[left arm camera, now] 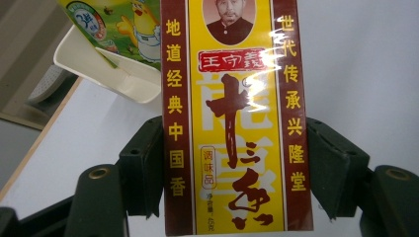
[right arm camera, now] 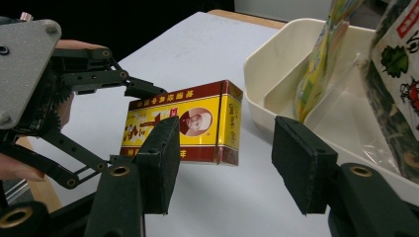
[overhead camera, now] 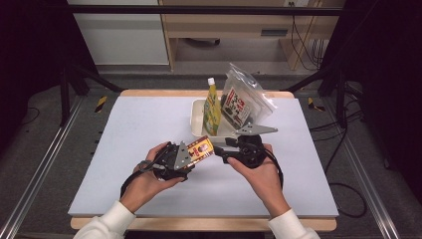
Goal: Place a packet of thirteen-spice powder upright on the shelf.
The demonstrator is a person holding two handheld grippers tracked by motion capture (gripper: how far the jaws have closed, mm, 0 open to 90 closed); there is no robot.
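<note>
Above the table [overhead camera: 124, 149], left gripper [overhead camera: 191, 155] w/ jaws pinching the yellow box [overhead camera: 200, 148]; right gripper [overhead camera: 221, 154] jaws spread, nothing between, near the tray [overhead camera: 197, 119].

On the yellow and maroon rectangular seasoning box [left arm camera: 237, 118] you hold in the left gripper [left arm camera: 232, 163], read 王守义 in the red banner under the portrait, 地道经典中国香 down the left maroon strip, 世代传承兴隆堂 down the right one, and 调味品 in a small frame near the bottom; the large brush characters in the centre are too stylised to read with certainty. The print on the green and yellow squeeze pouch [left arm camera: 116, 24] with the cartoon chicken is too small to read. The lettering on the clear bag of dark contents [overhead camera: 244, 102] is likewise too small.
</note>
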